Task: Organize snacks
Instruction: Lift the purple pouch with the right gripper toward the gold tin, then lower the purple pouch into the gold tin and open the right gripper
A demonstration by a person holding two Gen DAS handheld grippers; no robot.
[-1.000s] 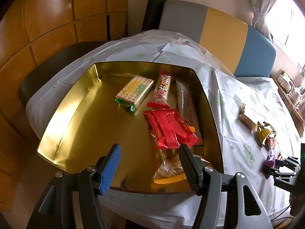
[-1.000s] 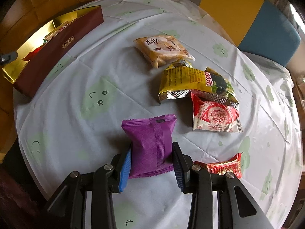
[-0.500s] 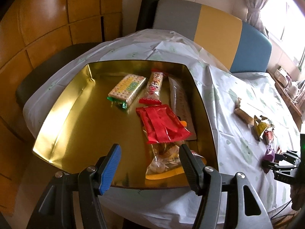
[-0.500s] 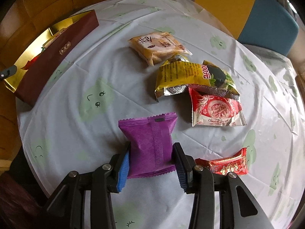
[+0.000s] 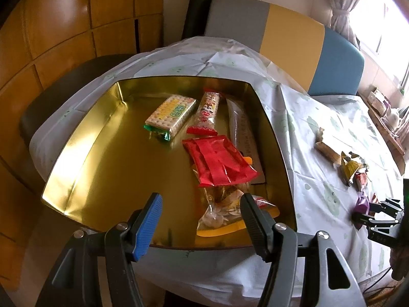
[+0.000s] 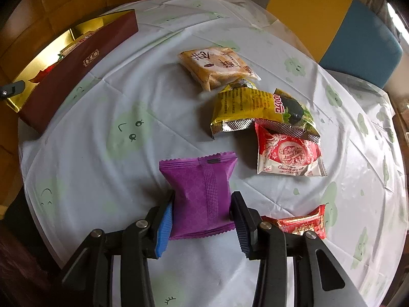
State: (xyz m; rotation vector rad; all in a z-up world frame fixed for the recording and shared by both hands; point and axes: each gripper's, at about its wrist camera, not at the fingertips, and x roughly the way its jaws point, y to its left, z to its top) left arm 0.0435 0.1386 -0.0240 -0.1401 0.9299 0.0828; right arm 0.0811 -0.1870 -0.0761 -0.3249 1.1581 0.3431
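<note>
At lower centre of the right wrist view, the right gripper (image 6: 202,220) pinches a crinkle-edged purple foil snack packet (image 6: 200,194) between its fingers above the counter (image 6: 102,153). Left gripper (image 5: 200,220) gapes wide, empty, over the gold-lined rectangular box (image 5: 115,153).

Left gripper (image 5: 199,213) hangs over the near edge of the gold tray (image 5: 97,158), jaws wide apart with nothing between them. Inside the tray — a cracker pack (image 5: 171,113), a red wrapper (image 5: 219,163) lying over a clear bag of snacks (image 5: 219,209). Far right, the right gripper (image 5: 364,211) pinches a purple packet (image 5: 361,203) on the tablecloth (image 5: 319,128).
</note>
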